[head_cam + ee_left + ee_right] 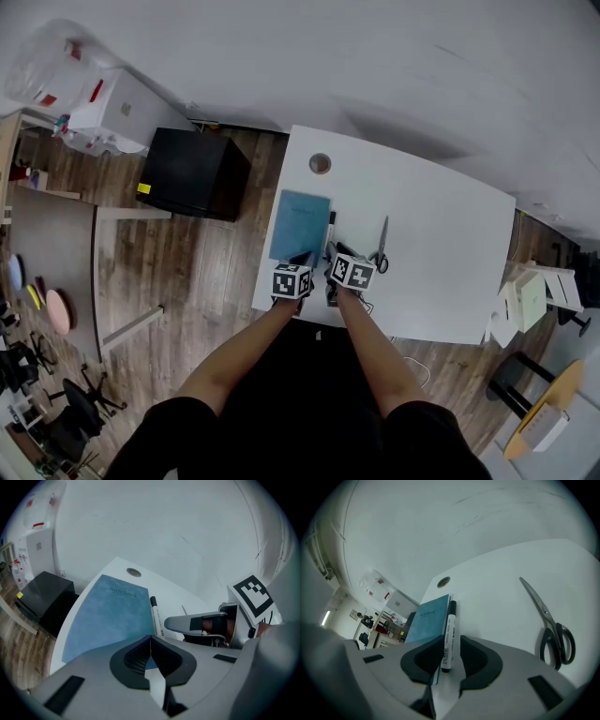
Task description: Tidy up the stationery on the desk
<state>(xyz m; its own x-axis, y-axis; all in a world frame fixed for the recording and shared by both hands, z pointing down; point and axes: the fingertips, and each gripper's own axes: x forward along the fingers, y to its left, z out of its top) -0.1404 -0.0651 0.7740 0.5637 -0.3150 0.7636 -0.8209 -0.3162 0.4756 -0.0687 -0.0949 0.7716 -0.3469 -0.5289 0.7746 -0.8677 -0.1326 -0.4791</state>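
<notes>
Right gripper (449, 641) spread around the marker (449, 620), seemingly loose, so it may roll away; left gripper (151, 641) pressed together.

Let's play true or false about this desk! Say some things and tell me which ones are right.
1. The notebook is blue. True.
2. The marker lies right beside the notebook. True.
3. The scissors lie on the notebook. False: they lie on the bare desk, to the marker's right.
4. The left gripper is wide open. False: its fingers are shut together.
5. The marker's end sits between the right gripper's fingers. True.
</notes>
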